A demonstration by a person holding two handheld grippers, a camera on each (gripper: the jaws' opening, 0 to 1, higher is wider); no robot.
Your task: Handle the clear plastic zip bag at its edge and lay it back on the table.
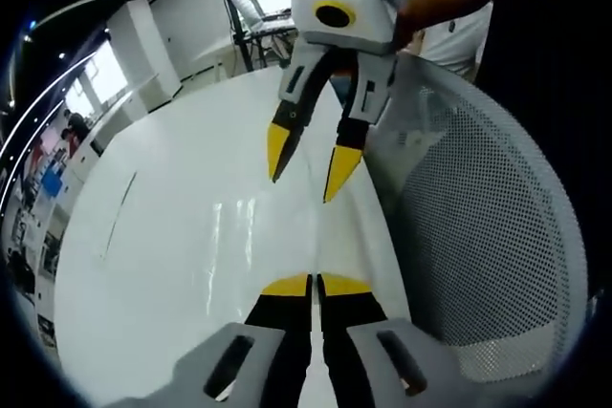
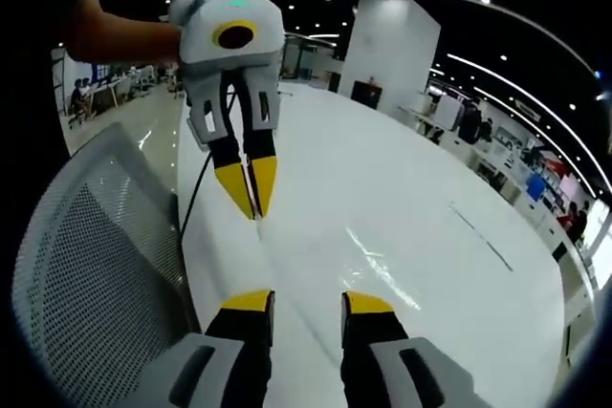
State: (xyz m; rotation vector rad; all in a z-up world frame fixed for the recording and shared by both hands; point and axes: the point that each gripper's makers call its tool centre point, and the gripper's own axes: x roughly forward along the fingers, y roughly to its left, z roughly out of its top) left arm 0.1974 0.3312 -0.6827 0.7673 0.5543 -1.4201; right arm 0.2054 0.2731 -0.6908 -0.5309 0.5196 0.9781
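Note:
On the glossy white table there is a faint streaky sheen. It may be the clear zip bag lying flat, but its edges are too faint to tell. My left gripper is shut with its yellow tips touching and nothing visible between them. In the right gripper view it hangs tips-down over the table's near edge. My right gripper is open with a clear gap between its jaws. It faces the left one from above the table.
A white mesh chair back stands against the table's edge beside both grippers. A thin black cable hangs by the table's rim. A person's arm holds the left gripper. Desks and people fill the far office.

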